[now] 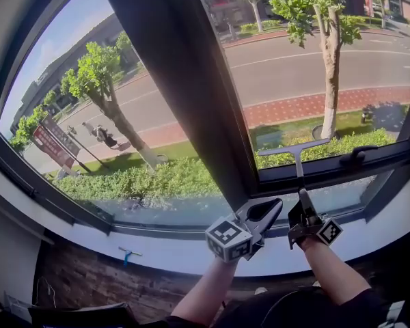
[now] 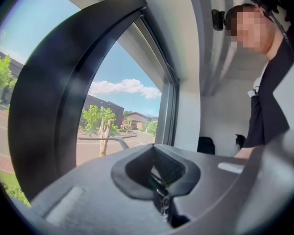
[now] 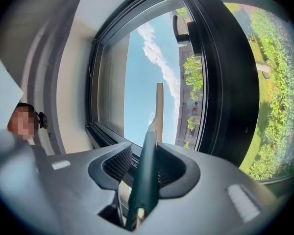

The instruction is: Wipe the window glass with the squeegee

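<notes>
Right gripper clamped on the squeegee handle, blade against the glass right of the centre post. Left gripper closed, empty. I'd guess it's light and stiff with a flexible rubber edge; the handle hold suits.

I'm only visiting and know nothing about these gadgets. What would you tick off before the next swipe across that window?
1. Squeegee handle clamped between the right gripper jaws: ok.
2. Blade pressed flat on the right pane: cannot tell.
3. Left gripper empty and beside, not touching, the squeegee: ok.
4. Sideways path free: not ok, the window handle sits just right of the blade.
5. Glass wetted: cannot tell.
</notes>
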`<state>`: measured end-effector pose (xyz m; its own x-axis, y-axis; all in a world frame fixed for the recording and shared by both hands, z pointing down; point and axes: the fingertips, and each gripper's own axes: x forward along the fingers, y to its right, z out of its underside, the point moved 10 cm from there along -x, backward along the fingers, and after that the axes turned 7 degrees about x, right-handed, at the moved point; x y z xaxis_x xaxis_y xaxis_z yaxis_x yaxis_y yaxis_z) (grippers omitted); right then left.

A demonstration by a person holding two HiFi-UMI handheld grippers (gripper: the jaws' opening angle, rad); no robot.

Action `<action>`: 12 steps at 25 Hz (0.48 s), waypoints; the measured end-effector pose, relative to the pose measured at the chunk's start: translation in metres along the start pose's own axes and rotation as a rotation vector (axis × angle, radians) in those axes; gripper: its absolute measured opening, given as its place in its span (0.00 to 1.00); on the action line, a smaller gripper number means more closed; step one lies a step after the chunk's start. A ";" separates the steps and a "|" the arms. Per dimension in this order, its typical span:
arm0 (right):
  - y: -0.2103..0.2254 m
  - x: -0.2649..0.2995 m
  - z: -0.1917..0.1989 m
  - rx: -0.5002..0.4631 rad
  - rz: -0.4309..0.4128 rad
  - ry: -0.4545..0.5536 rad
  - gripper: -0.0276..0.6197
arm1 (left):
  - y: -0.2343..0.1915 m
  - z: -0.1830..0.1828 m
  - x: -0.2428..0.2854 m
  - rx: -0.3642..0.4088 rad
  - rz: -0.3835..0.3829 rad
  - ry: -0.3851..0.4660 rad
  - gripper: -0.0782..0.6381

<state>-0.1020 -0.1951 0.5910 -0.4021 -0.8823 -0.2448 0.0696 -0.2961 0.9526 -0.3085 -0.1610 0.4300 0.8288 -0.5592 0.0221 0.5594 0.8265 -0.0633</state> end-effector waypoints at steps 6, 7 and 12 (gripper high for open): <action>0.002 0.026 0.010 0.068 -0.297 -0.030 0.29 | 0.002 0.000 0.000 -0.006 0.004 -0.001 0.11; 0.004 0.024 0.009 0.064 -0.288 -0.033 0.29 | 0.002 0.000 0.000 -0.009 0.003 -0.001 0.11; 0.006 0.023 0.010 0.070 -0.282 -0.037 0.29 | 0.001 0.002 0.001 -0.010 0.007 0.002 0.11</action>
<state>-0.1197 -0.2137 0.5928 -0.4294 -0.7544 -0.4965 -0.1122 -0.5010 0.8582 -0.3067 -0.1607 0.4317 0.8327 -0.5533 0.0195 0.5531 0.8299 -0.0731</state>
